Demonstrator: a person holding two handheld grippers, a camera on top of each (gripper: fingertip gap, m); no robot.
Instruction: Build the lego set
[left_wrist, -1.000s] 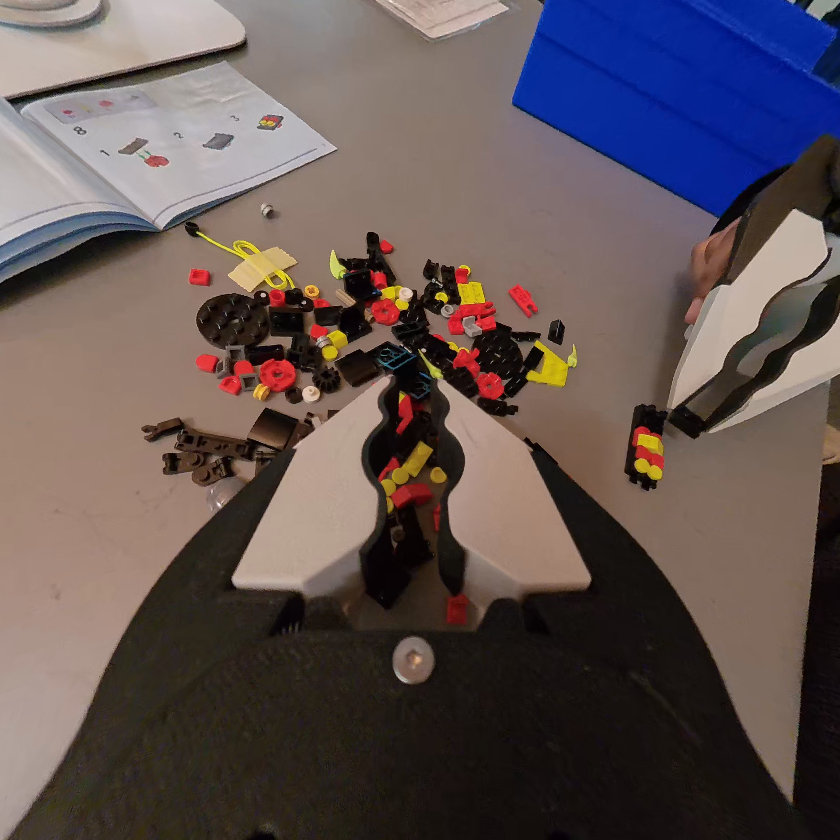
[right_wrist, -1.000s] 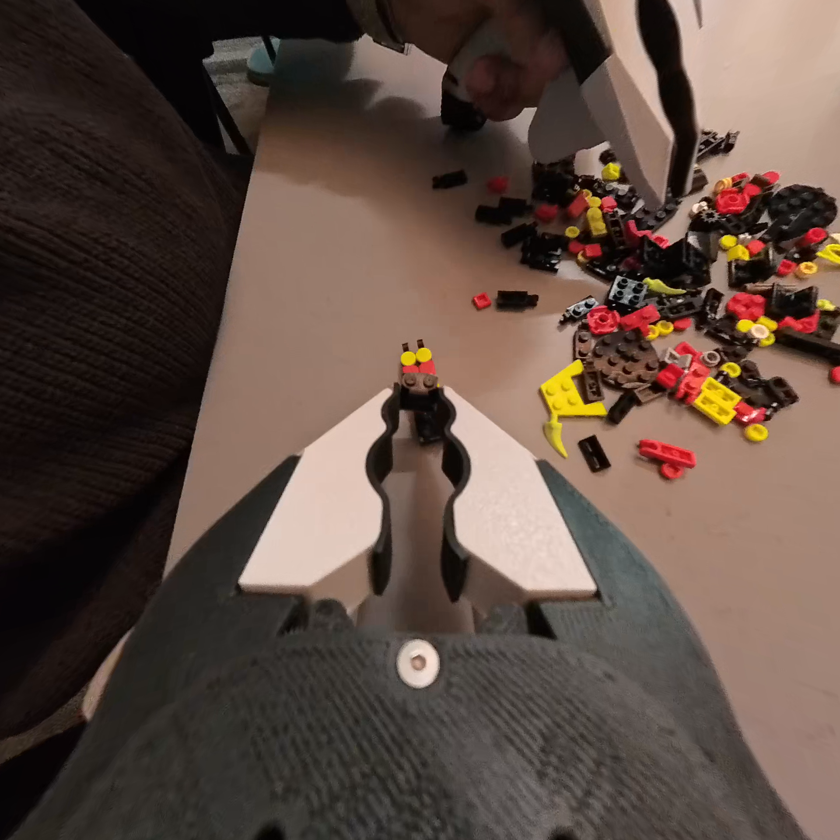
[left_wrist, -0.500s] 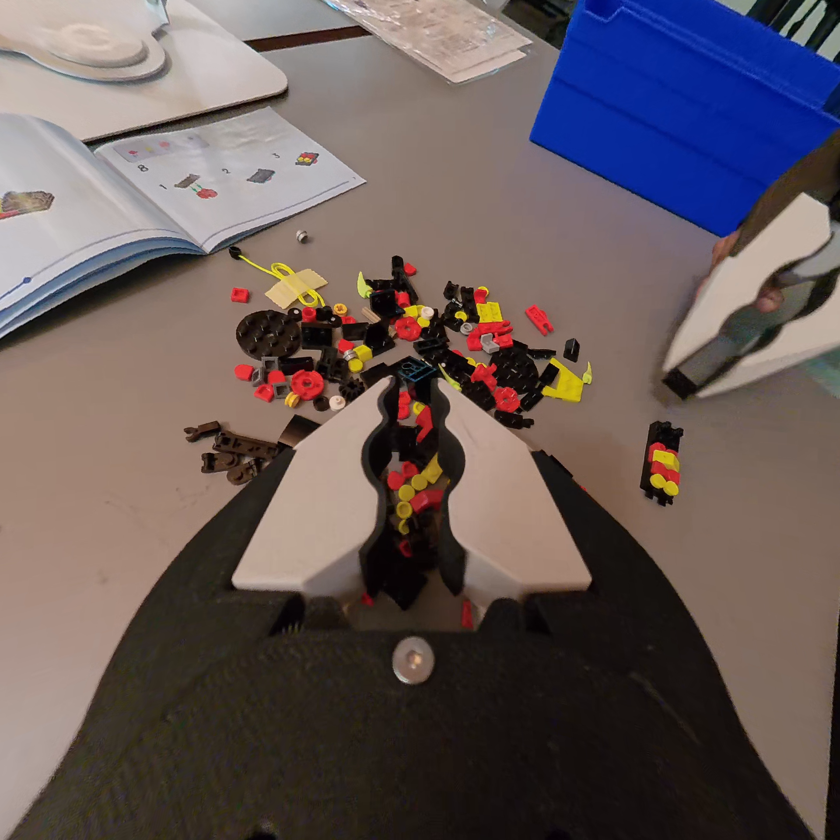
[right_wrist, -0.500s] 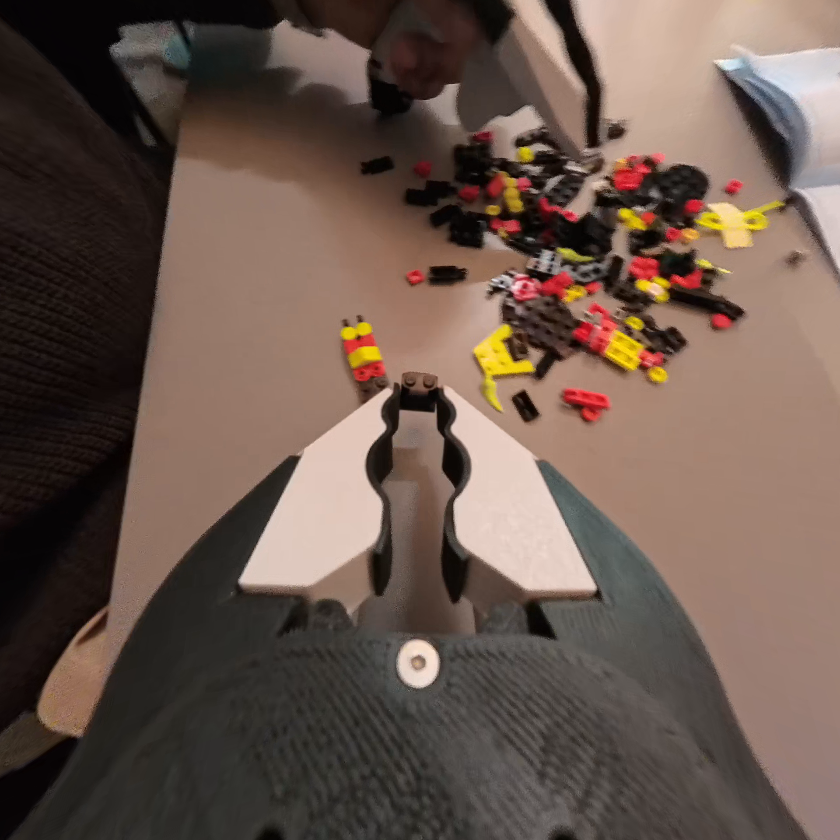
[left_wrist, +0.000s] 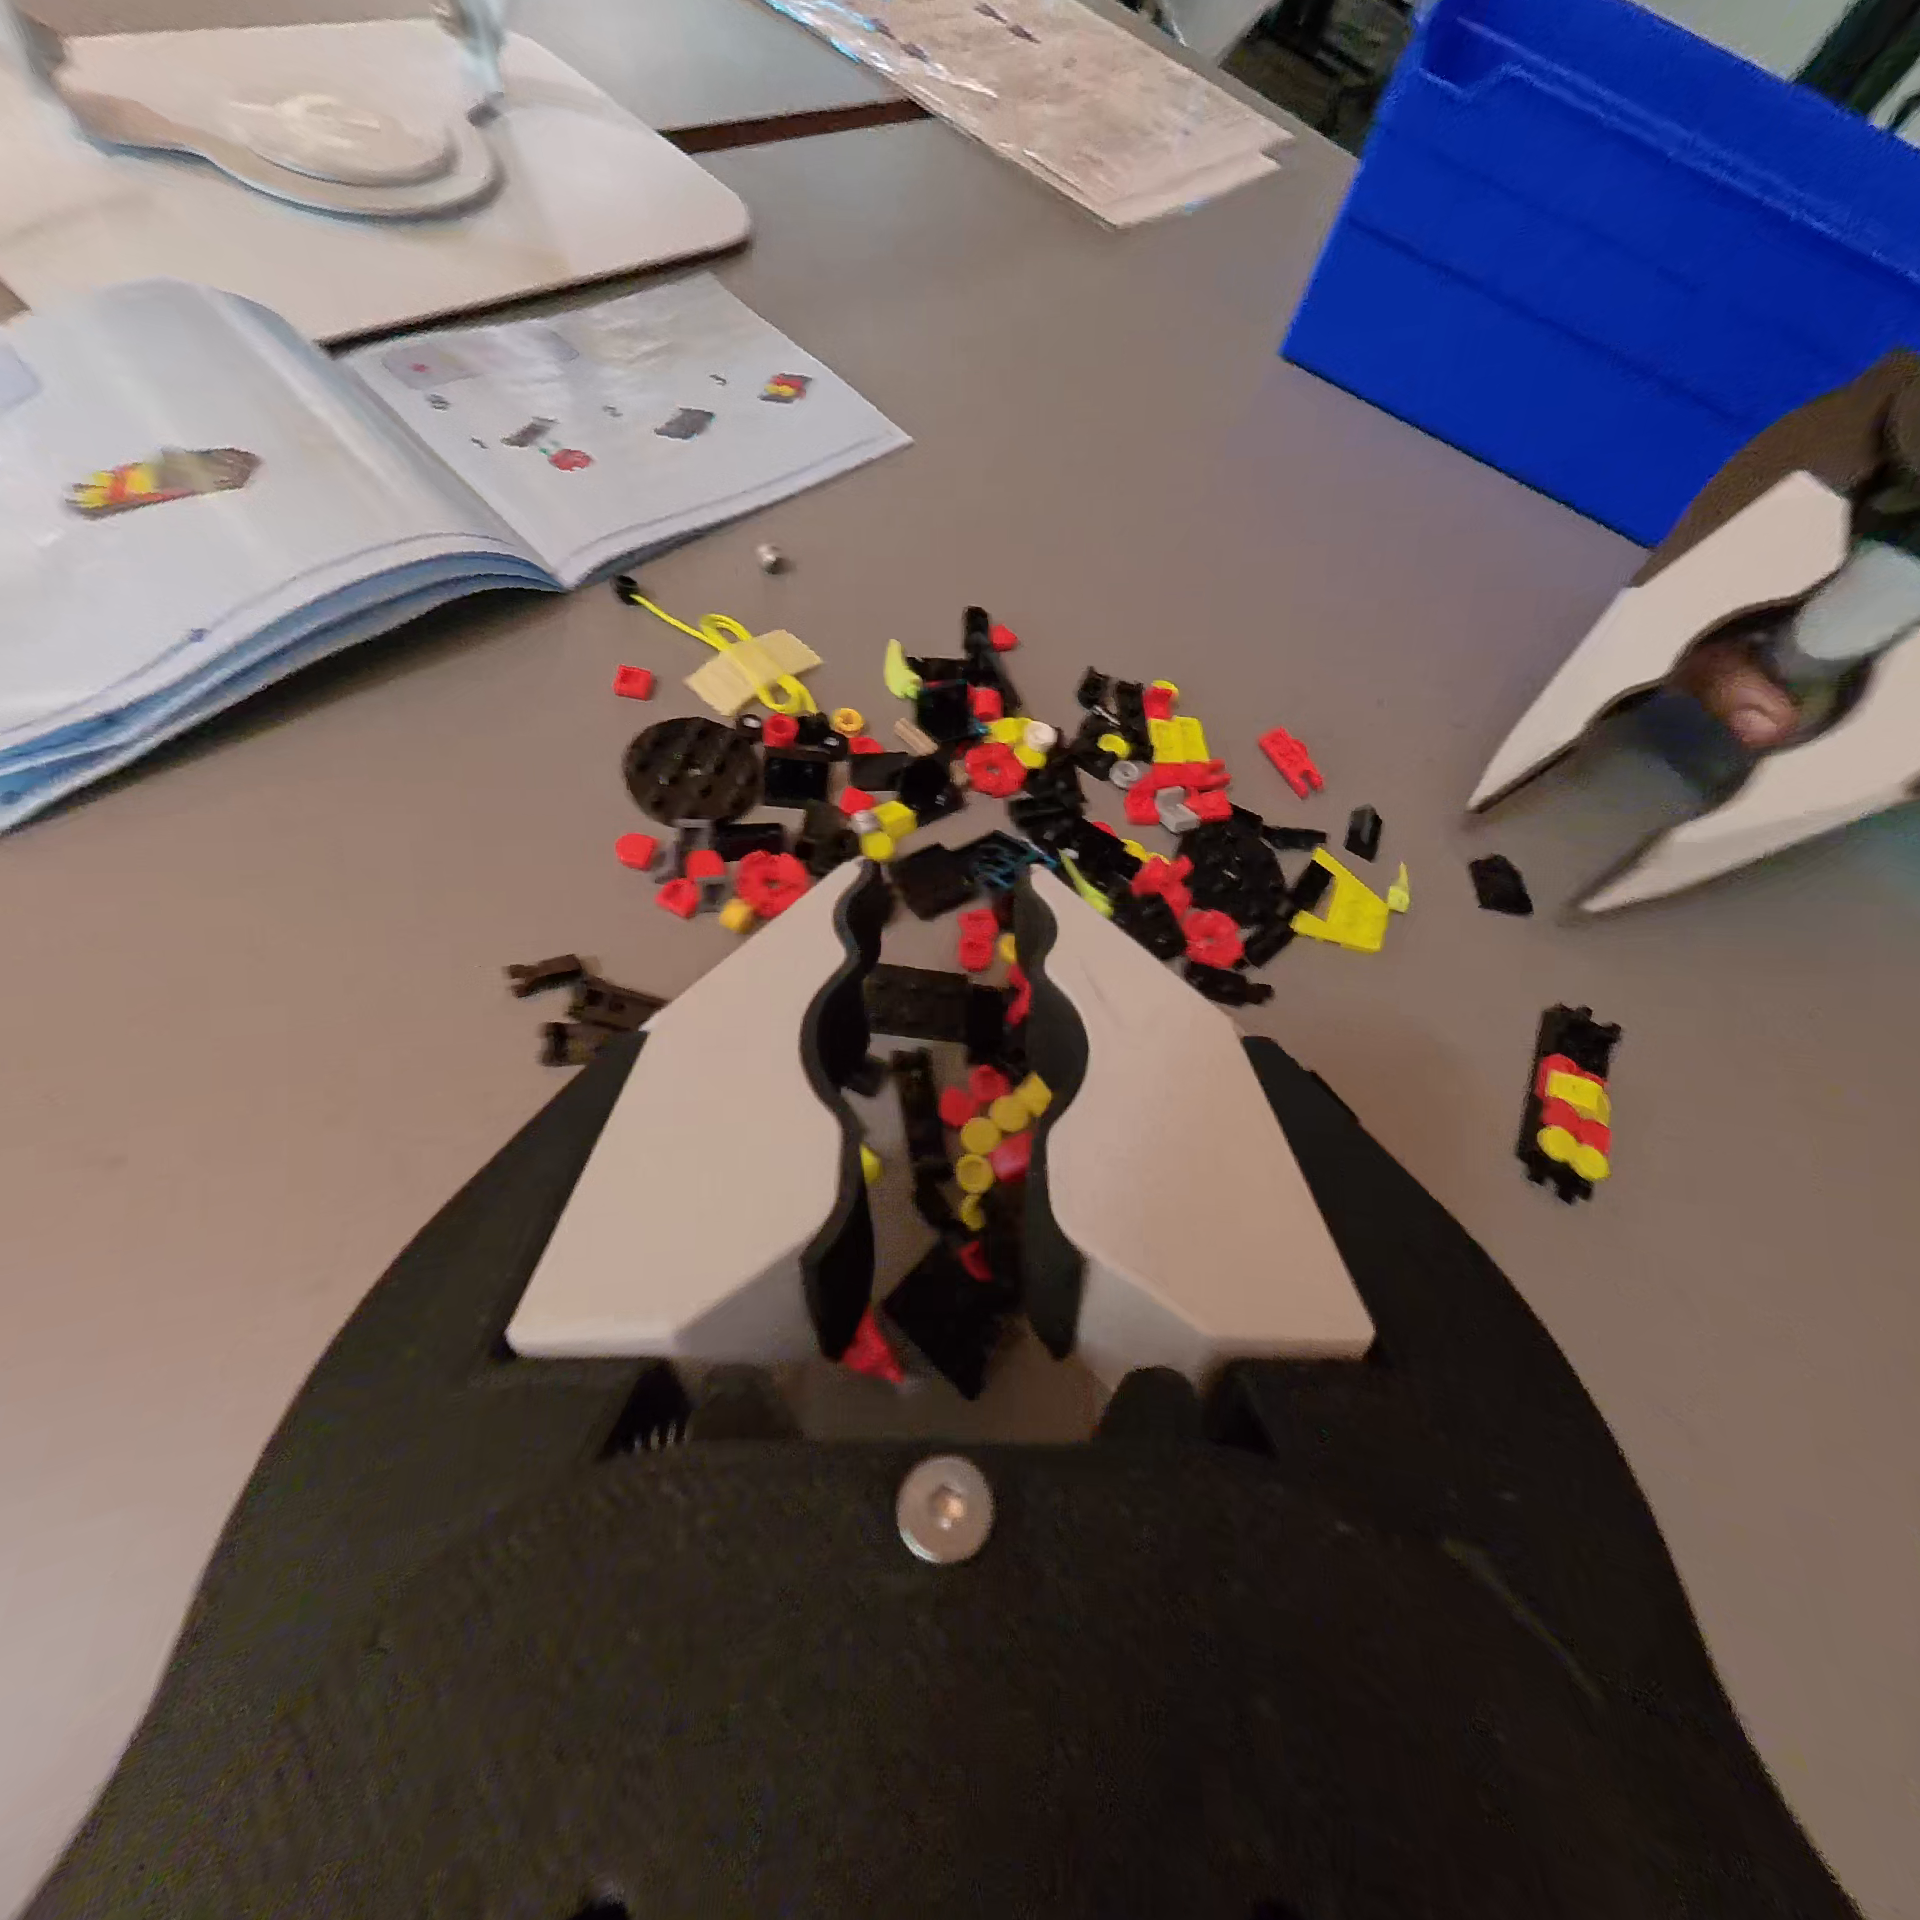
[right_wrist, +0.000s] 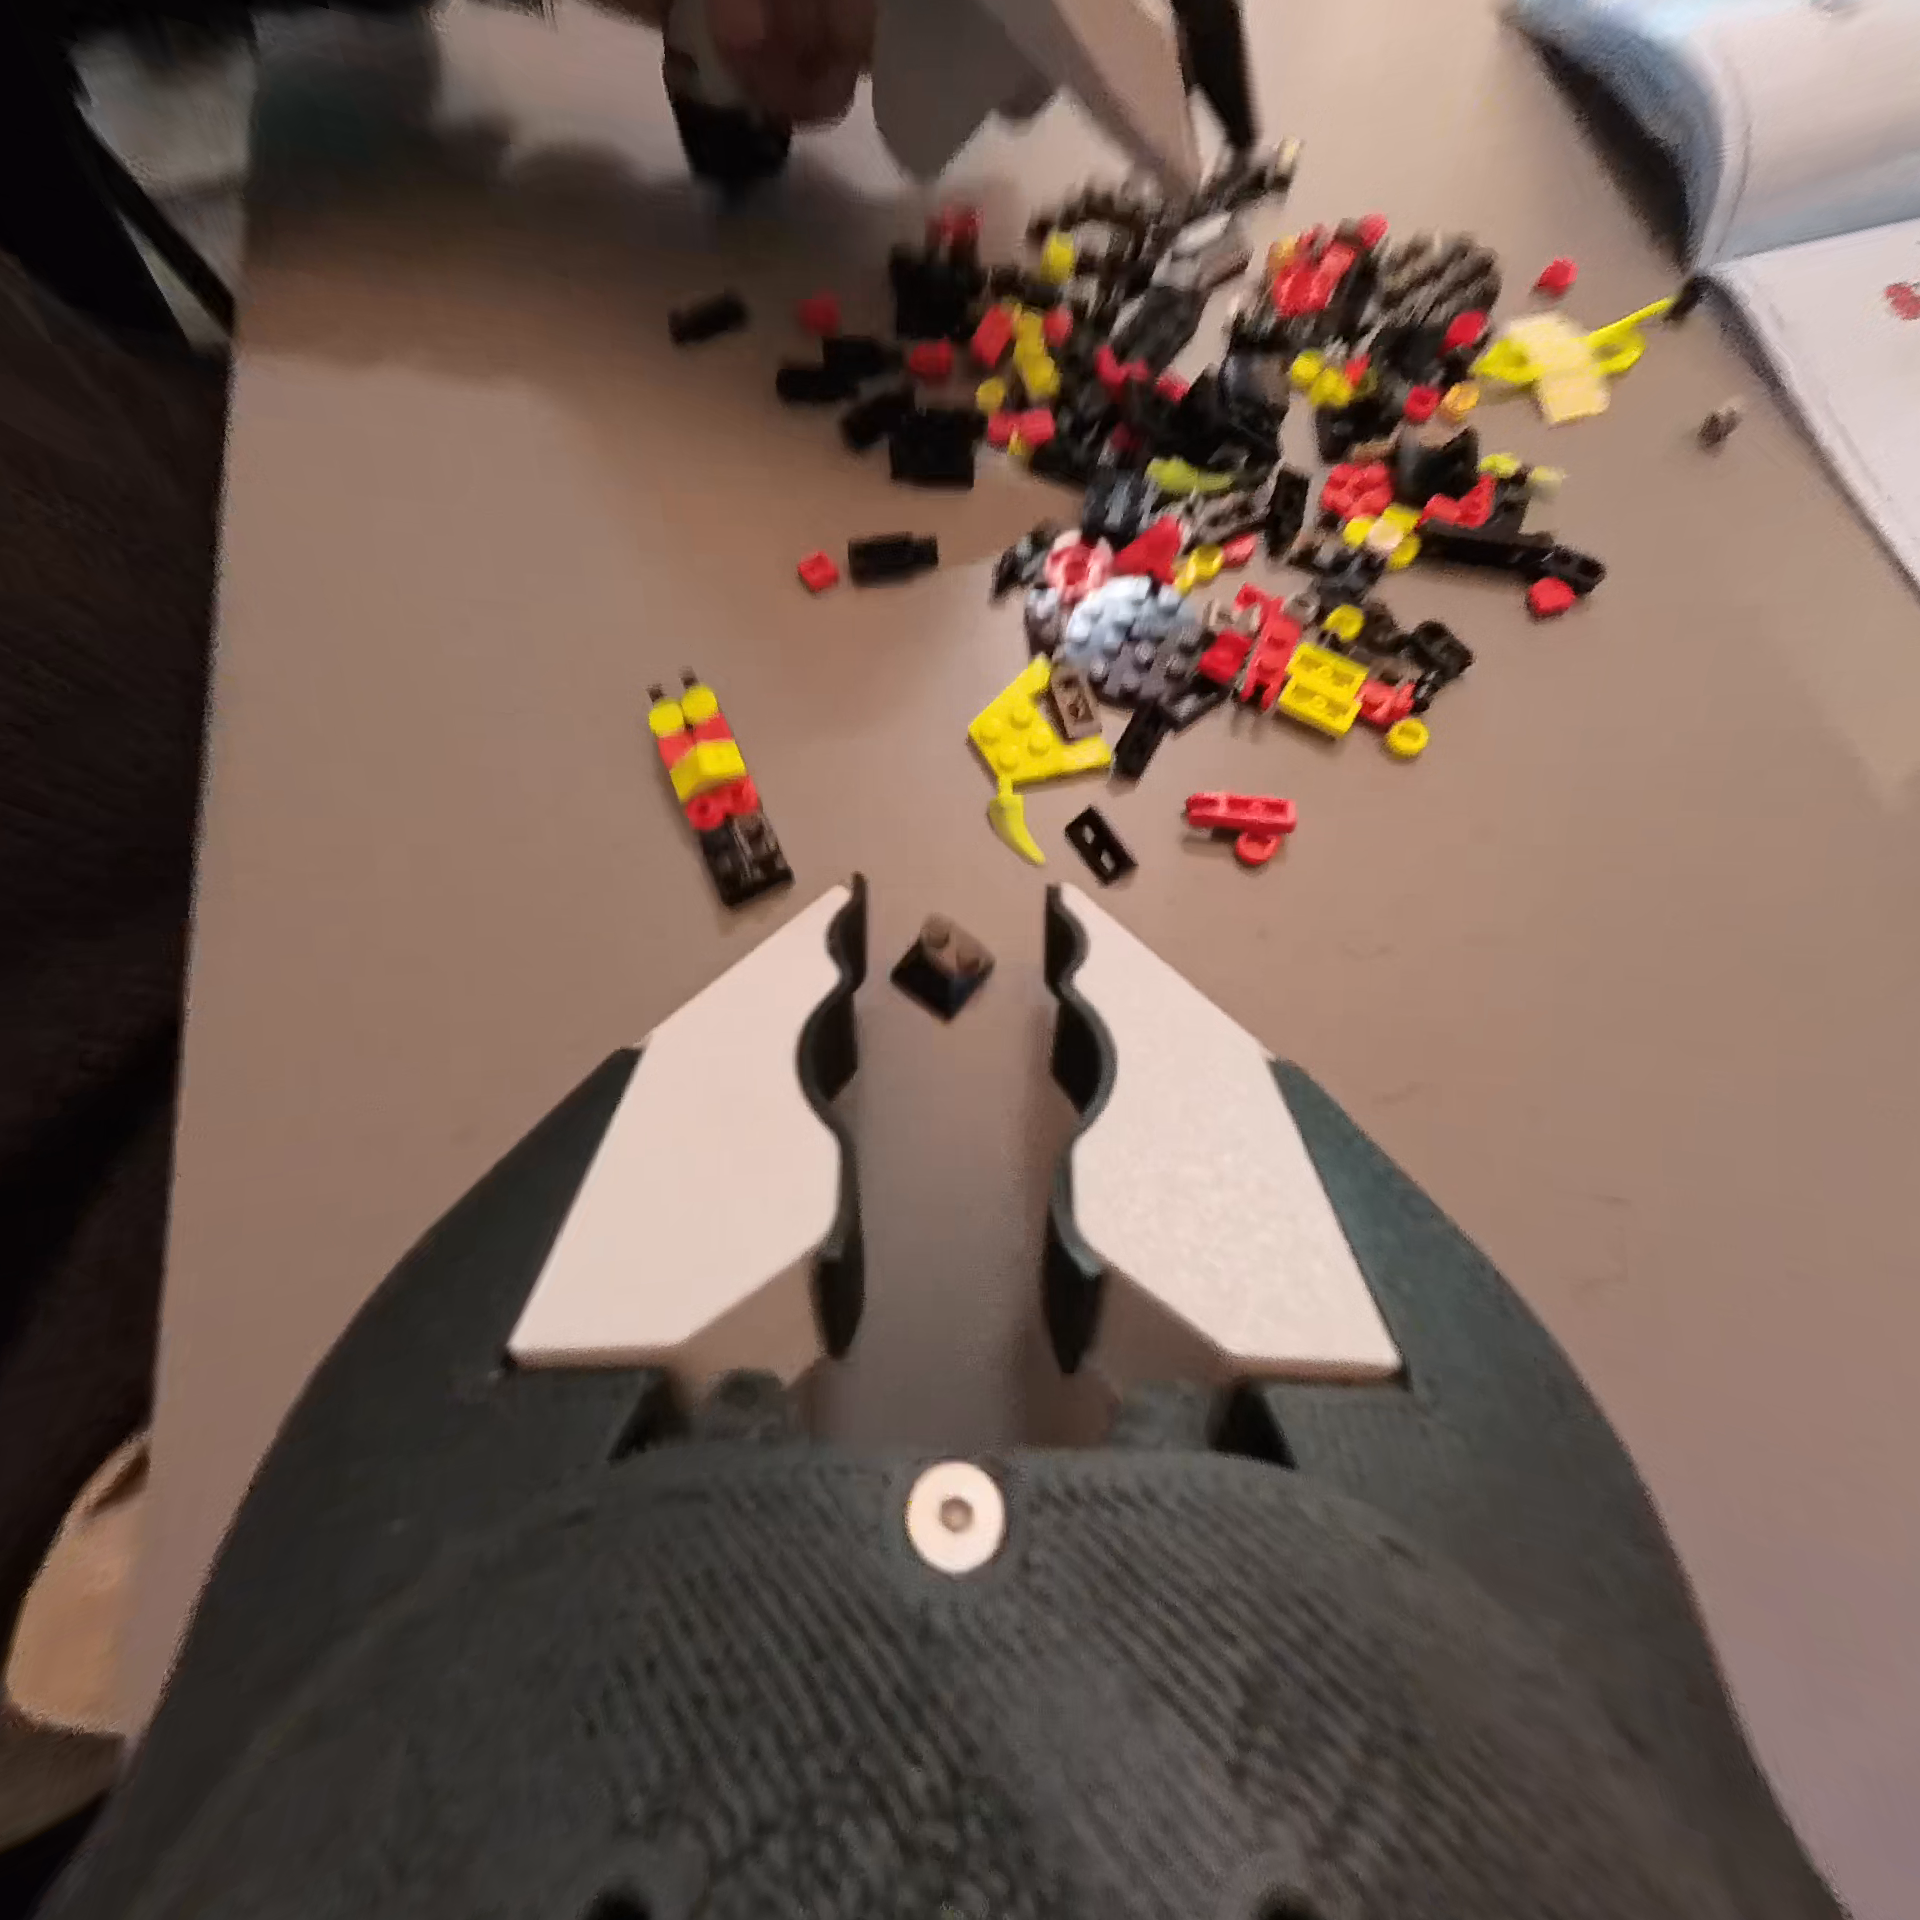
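Note:
A small black brick (right_wrist: 940, 966) lies on the grey table between the open fingertips of my right gripper (right_wrist: 953, 896), touching neither. A short black assembly topped with red and yellow pieces (right_wrist: 712, 790) lies just left of it; it also shows in the left wrist view (left_wrist: 1569, 1101). My left gripper (left_wrist: 945, 878) is open and empty, hovering over the near edge of the loose pile of black, red and yellow pieces (left_wrist: 987, 790). The right gripper (left_wrist: 1529, 857) shows at the right of that view, with the brick (left_wrist: 1499, 885) by its tips.
An open instruction booklet (left_wrist: 312, 499) lies at the back left. A blue bin (left_wrist: 1610, 281) stands at the back right. A white board (left_wrist: 364, 177) and a plastic bag (left_wrist: 1039, 94) lie beyond. The table's edge and a dark sleeve (right_wrist: 94, 623) are at the left of the right wrist view. My right fingertips sit around 15 centimeters from my left ones.
My right gripper, which was shut on the small black brick, has opened and let it go onto the table beside the assembly. My left gripper has pulled back and its jaws are wider.

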